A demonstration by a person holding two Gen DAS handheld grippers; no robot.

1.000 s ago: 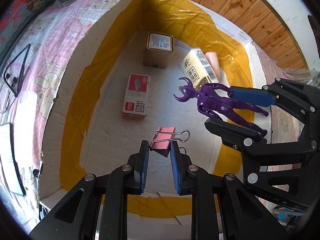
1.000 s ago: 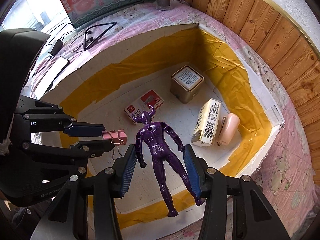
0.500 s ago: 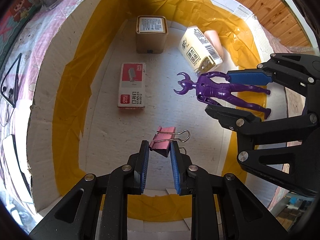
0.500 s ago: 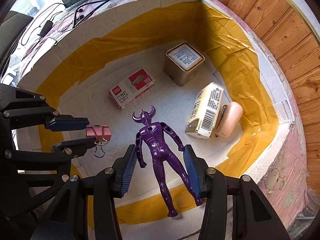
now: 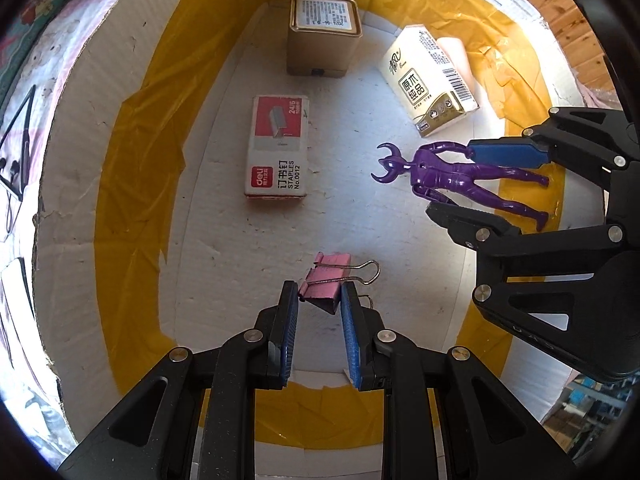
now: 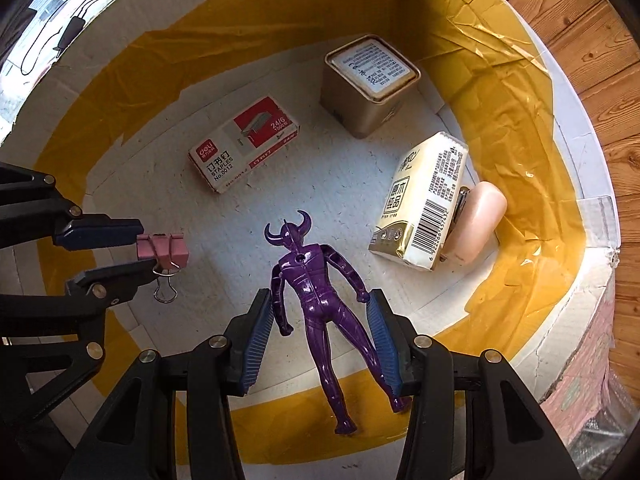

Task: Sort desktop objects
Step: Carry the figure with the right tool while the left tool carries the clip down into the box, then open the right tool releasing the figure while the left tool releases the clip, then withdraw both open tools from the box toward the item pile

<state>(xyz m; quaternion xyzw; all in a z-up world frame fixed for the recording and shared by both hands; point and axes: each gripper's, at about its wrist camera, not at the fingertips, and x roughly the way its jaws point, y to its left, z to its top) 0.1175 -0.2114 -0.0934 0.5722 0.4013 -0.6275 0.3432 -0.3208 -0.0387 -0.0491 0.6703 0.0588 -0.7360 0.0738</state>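
My left gripper (image 5: pixel 319 294) is shut on a pink binder clip (image 5: pixel 326 282), held just above the floor of a white cardboard box (image 5: pixel 80 184) with yellow tape. The left gripper (image 6: pixel 138 249) and the clip (image 6: pixel 162 246) also show in the right wrist view. My right gripper (image 6: pixel 320 304) is shut on a purple horned figure (image 6: pixel 316 284) by its arms, low inside the box. The right gripper (image 5: pixel 452 178) and the figure (image 5: pixel 448 174) show at the right of the left wrist view.
Inside the box lie a red and white staples box (image 5: pixel 278 148), a gold square tin (image 5: pixel 324 36), a tissue pack (image 5: pixel 430 80) and a peach-coloured object (image 6: pixel 476 220) behind it. A pink patterned cloth (image 5: pixel 24 80) with a black cable lies outside.
Both grippers have moved down and deeper into the box with their objects. The box floor and its contents look closer. Neither grip has changed.
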